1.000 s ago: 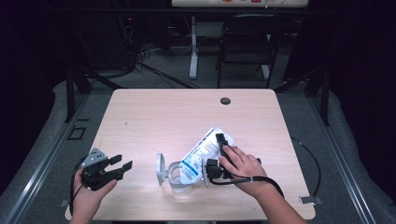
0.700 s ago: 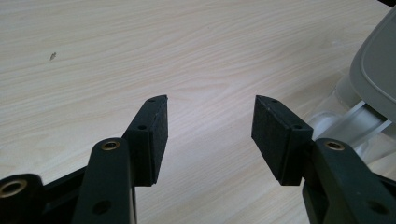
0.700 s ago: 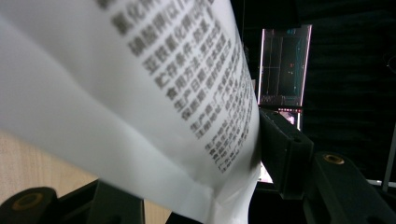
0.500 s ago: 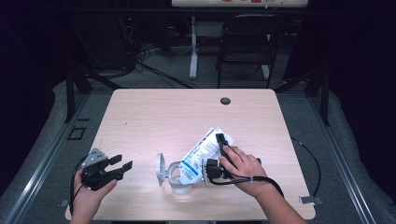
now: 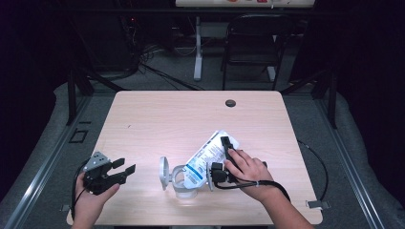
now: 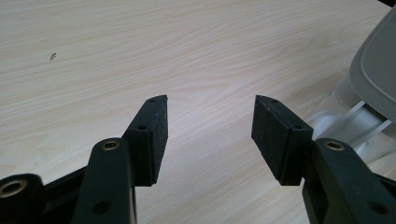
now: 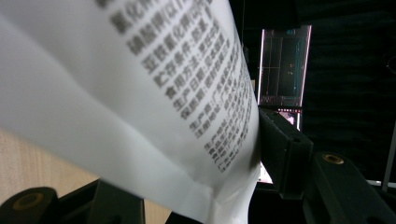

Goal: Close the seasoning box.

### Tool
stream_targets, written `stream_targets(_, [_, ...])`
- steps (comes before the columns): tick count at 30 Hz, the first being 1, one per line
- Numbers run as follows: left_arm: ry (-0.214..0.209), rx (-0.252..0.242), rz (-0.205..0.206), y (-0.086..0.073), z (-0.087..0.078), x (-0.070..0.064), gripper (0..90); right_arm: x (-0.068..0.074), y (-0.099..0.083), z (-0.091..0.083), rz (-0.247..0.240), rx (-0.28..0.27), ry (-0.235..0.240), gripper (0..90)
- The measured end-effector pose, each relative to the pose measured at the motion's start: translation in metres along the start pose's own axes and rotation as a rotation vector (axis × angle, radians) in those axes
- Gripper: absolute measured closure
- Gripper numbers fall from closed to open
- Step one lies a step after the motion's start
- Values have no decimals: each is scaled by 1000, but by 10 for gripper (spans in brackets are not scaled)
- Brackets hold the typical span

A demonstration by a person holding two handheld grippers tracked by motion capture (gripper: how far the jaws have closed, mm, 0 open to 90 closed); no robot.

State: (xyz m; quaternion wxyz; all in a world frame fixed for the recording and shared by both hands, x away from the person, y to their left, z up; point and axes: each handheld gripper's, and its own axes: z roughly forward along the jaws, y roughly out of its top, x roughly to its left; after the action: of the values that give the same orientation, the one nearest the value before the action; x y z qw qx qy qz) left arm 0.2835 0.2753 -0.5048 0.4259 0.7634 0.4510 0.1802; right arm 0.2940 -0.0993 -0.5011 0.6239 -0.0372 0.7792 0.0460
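A white printed pouch [image 5: 206,156] lies tilted on the wooden table [image 5: 157,119], its lower end pushed into the mouth of a clear plastic container [image 5: 184,183] whose grey lid [image 5: 164,172] hangs open. The right gripper [image 5: 220,157] pinches the pouch — likely steering its contents in. The left gripper [image 5: 125,167] rests apart near the table's front-left corner, jaws spread, holding nothing — apparently waiting.

Two claws, one pouch [image 5: 206,155], one clear container [image 5: 177,177], one table [image 5: 157,119].

Matt pale wood-grain table [image 5: 157,119], glossy printed plastic pouch [image 5: 203,160], clear plastic container [image 5: 184,183].
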Motion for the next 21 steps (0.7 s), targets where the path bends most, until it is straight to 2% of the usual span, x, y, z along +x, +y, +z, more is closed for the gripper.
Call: stream_targets(21, [0, 0, 2, 0, 0, 0, 466, 1, 0, 0, 2, -13, -2, 489])
